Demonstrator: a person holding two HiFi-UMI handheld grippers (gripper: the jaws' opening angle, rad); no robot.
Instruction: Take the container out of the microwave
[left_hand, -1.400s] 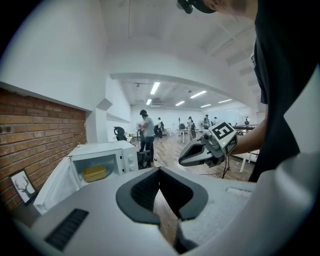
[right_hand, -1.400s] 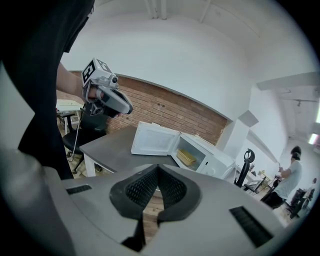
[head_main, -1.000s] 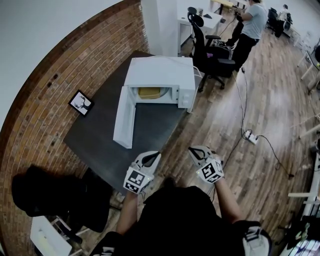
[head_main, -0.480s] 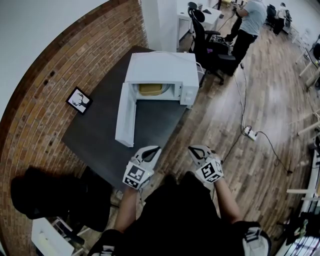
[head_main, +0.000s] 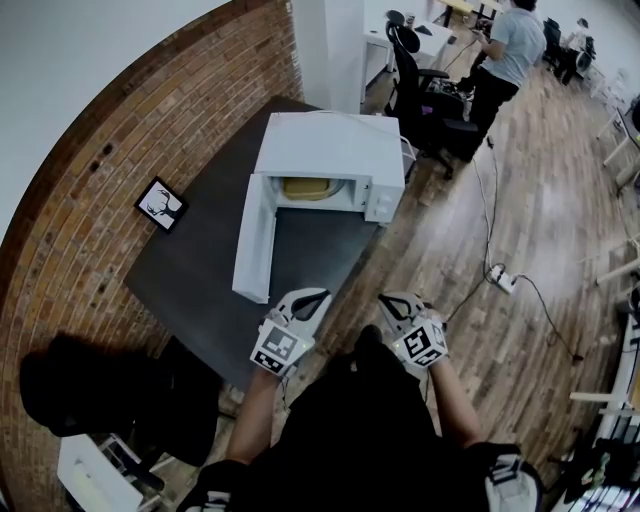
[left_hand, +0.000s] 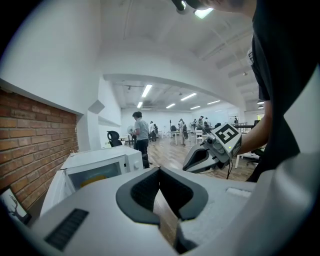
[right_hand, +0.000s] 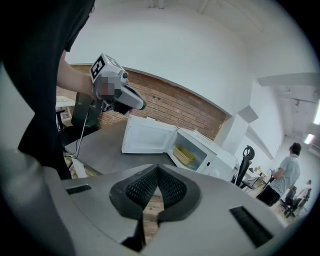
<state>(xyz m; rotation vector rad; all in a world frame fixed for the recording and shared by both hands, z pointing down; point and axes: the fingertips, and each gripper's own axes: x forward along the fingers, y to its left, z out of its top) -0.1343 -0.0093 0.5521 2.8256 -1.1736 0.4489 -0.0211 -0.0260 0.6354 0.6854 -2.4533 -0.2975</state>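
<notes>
You are approaching with left claw (head_main: 312, 295) and right claw (head_main: 386, 299) pressed together, empty, so reach toward 12 o'clock, spreading for the shallow yellow container (head_main: 305, 187) inside the open white microwave (head_main: 330, 150).

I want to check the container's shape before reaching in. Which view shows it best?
The right gripper view: the yellow container sits in plain sight inside the open microwave. The head view shows it small, from above, partly under the cavity roof; the left gripper view shows only a dim yellow patch.
</notes>
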